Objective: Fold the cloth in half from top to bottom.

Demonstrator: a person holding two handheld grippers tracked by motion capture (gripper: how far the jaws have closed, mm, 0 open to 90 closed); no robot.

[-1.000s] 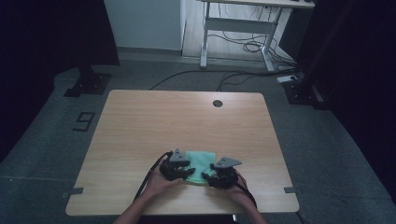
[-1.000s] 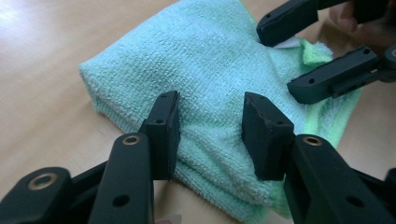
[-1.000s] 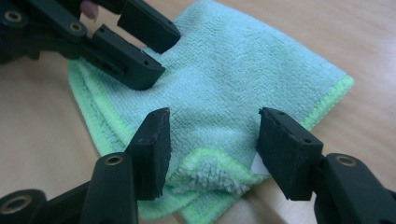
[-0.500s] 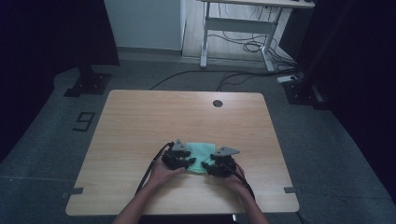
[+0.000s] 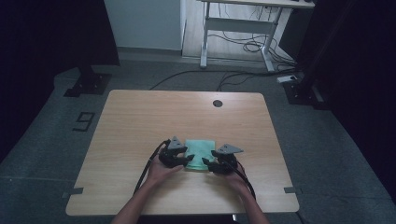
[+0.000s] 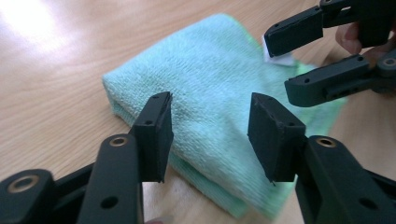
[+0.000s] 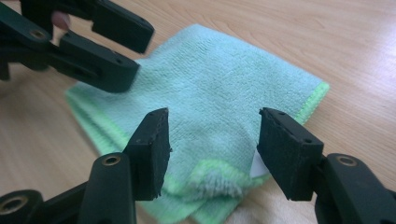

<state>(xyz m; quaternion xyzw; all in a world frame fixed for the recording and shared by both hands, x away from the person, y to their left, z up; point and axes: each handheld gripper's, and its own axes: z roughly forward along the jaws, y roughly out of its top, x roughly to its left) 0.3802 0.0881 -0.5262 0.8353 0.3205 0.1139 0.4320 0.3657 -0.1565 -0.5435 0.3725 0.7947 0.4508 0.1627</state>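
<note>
The main risk I see is a partial pinch: the folded green cloth [image 5: 200, 154] has several layers, and if my left gripper [image 5: 186, 159] closes on the top layer alone, a lift would peel the fold open instead of carrying the stack. A second risk is collision, since both sets of tips work close together over one small cloth (the right gripper's [image 5: 208, 164] tips sit at about 2 o'clock in the left gripper view).

The cloth lies flat on the table [image 5: 140, 121], near its front edge at 6 o'clock. My left gripper stands at the cloth's 9 o'clock edge, the right at its 4 o'clock corner near the white tag [image 7: 257, 166]. The left jaws have just been opening and stand apart with cloth between them, unpinched. The right jaws are apart too, over the tagged corner, clamped on nothing
</note>
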